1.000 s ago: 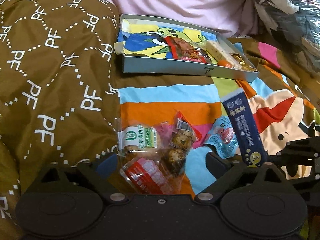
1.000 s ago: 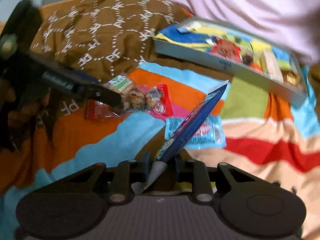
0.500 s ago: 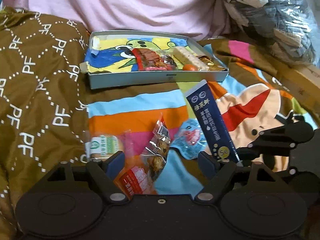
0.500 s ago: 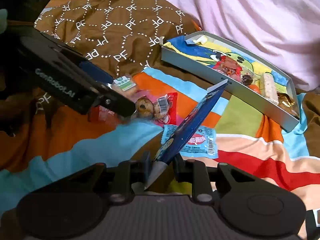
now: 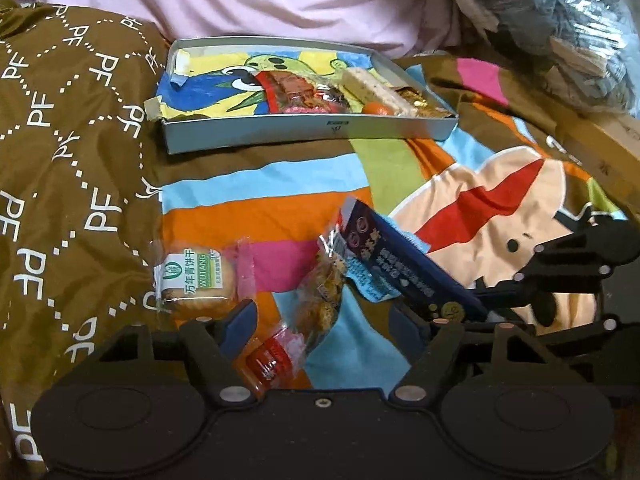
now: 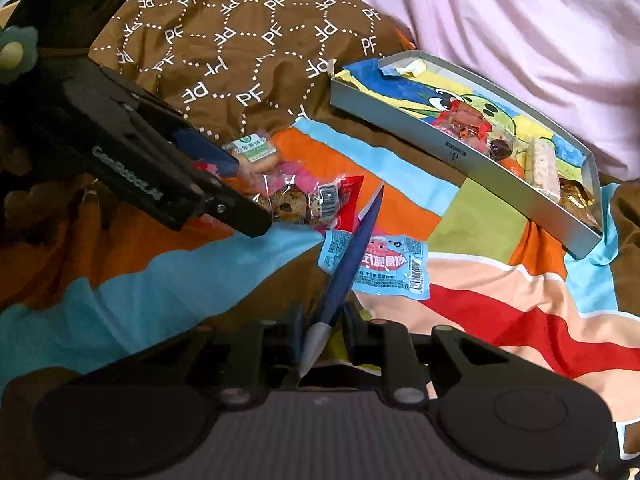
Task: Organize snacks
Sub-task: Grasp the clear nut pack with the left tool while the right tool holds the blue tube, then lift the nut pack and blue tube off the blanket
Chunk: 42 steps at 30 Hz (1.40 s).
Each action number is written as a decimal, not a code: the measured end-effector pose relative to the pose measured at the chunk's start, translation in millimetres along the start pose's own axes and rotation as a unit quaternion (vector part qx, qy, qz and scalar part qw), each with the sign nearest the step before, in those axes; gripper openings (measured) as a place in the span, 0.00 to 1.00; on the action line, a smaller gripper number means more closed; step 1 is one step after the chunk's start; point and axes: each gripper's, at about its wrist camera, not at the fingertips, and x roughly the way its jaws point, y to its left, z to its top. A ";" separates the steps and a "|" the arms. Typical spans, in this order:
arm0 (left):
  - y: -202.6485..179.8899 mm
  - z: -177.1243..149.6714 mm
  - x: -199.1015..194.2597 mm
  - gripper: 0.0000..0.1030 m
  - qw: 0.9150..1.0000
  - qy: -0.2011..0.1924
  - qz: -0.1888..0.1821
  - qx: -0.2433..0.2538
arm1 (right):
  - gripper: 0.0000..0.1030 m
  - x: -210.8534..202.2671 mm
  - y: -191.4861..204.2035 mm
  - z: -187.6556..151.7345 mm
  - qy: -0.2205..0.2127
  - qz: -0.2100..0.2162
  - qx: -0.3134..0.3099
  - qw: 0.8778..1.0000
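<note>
L gripper [image 5: 320, 320] closing round cookie pack [image 5: 316, 300]; R gripper [image 6: 320, 320] clamps navy packet [image 6: 352, 248]

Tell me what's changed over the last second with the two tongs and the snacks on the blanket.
The left tongs have been closing around the clear cookie packet, now tipped up between them, pads not yet pressing. The right tongs still pinch the dark blue sachet, which has swung leftward in the left view. The tray, biscuit pack and light blue packet stayed put.
</note>
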 end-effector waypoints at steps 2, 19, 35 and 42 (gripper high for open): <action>0.6 0.7 4.4 0.70 1.000 0.002 0.008 0.001 | 0.23 2.3 1.0 0.0 -0.001 -0.005 0.003 1.000; 3.9 -3.5 25.4 0.60 1.000 0.018 0.025 0.005 | 0.29 16.6 -6.6 1.8 0.000 0.003 0.087 0.996; -3.7 -8.6 31.8 0.30 0.999 0.030 0.034 0.015 | 0.19 25.3 -1.9 3.9 -0.001 -0.007 0.108 0.994; -13.7 -8.9 32.0 0.22 0.999 0.032 0.033 0.026 | 0.16 24.3 21.5 2.5 -0.012 -0.065 0.025 0.998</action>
